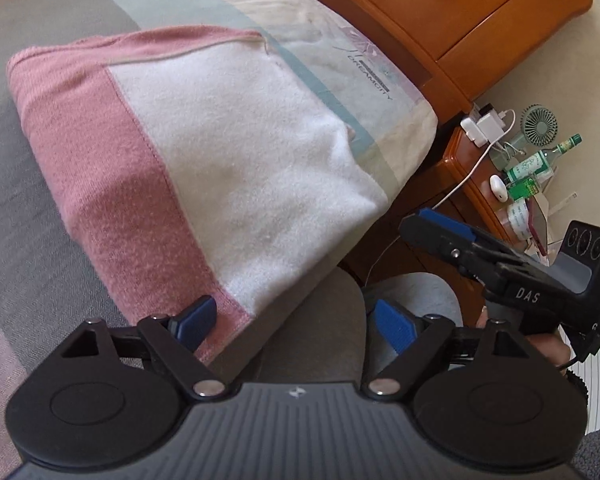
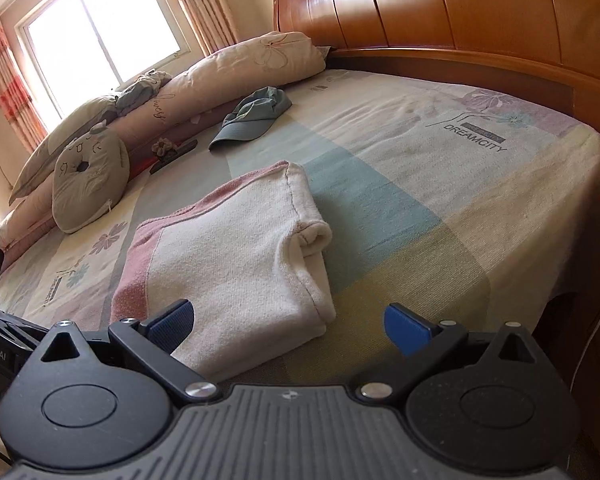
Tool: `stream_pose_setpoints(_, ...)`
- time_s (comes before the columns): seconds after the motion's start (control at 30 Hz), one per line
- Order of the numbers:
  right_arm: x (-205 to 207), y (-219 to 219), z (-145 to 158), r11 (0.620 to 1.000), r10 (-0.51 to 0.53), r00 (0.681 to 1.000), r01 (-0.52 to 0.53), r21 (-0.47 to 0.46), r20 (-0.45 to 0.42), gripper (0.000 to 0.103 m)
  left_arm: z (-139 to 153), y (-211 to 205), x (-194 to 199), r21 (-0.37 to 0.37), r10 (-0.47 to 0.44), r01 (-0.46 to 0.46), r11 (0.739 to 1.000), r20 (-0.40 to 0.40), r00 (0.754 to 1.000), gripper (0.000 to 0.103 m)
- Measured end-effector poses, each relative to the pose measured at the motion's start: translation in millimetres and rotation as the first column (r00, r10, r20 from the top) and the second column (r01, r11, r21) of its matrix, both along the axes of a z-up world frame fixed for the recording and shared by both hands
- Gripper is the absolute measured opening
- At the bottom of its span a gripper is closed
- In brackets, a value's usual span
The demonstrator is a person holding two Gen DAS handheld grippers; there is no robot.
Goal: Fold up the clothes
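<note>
The pink-and-white garment sat folded on the bed, well short of the headboard. It looked soft, light and floppy, probably fleece, so I'd pinch the doubled near edge. Left tool and right tool were both spread, holding nothing.

Pink-and-white folded garment on pastel floral bedsheet; blue-grey cap; orange-brown wooden headboard.
</note>
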State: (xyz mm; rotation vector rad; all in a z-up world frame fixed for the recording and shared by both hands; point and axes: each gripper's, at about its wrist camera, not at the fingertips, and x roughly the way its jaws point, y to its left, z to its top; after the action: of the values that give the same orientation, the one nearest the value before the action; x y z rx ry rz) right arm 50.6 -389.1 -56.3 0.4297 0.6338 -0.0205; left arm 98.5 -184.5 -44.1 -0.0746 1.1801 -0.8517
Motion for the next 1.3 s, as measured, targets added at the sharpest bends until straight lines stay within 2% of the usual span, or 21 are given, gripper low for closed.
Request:
stream_pose_setpoints(0.1,-4,2,2,1.0,0.008,1.0,-0.008,-0.002,0.014,0.103,22,-3,4,0.019,0.016,-0.018,1.0,0.111,0.994,0.088)
stream_pose_setpoints(0.2,-9,4,1,1.0,0.011,1.0,-0.011,0.003,0.024,0.103,26,-3,12,0.027,0.036,-0.04,0.999,0.132,0.991,0.09)
stream_pose_setpoints(0.27,-12,3,0,1.0,0.004,1.0,-0.004,0.006,0.022,0.103,16,-3,15,0.041,0.035,-0.039,0.998,0.097,0.995,0.09)
stream_pose_setpoints(0.4,-17,3,-1,1.0,-0.009,1.0,0.009,0.011,0.022,0.103,-21,3,12,0.074,0.055,-0.052,0.996,-0.04,0.998,0.09)
stream_pose_setpoints(0.47,-17,2,-1,1.0,-0.012,1.0,0.012,0.013,0.021,0.103,-15,5,11,0.057,0.057,-0.056,0.997,-0.024,0.998,0.09)
stream_pose_setpoints(0.57,-17,3,1,1.0,-0.009,1.0,0.008,0.015,0.025,0.103,6,4,13,0.04,0.052,-0.054,0.998,0.059,0.997,0.09)
stream_pose_setpoints(0.7,-15,7,2,1.0,0.012,0.999,-0.012,0.018,0.036,0.103,30,4,21,0.066,0.056,-0.071,0.995,0.212,0.976,0.09)
stream_pose_setpoints(0.8,-9,12,4,0.999,0.029,0.999,-0.029,0.014,0.019,0.103,31,5,33,0.105,0.073,-0.106,0.989,0.28,0.957,0.09)
stream_pose_setpoints(0.87,-3,14,5,0.999,0.04,0.999,-0.04,0.029,0.01,0.103,28,5,40,0.106,0.078,-0.116,0.988,0.307,0.949,0.09)
stream_pose_setpoints(0.93,3,15,6,0.997,0.054,0.999,-0.054,0.051,0.011,0.103,22,6,48,0.074,0.082,-0.108,0.991,0.297,0.952,0.09)
stream_pose_setpoints(1.03,15,17,9,0.996,0.065,0.998,-0.065,0.06,0.006,0.103,5,8,62,0.023,0.094,-0.102,0.995,0.218,0.971,0.09)
stream_pose_setpoints(1.1,24,18,12,0.996,0.074,0.997,-0.074,0.054,0.003,0.103,-6,9,68,0.025,0.102,-0.11,0.994,0.199,0.975,0.09)
stream_pose_setpoints(1.17,33,18,13,0.995,0.082,0.997,-0.082,0.048,-0.004,0.103,-7,12,70,0.024,0.114,-0.122,0.992,0.203,0.972,0.09)
stream_pose_setpoints(1.3,53,22,15,0.992,0.124,0.992,-0.124,0.033,-0.014,0.103,7,21,74,-0.06,0.144,-0.135,0.989,0.19,0.971,0.09)
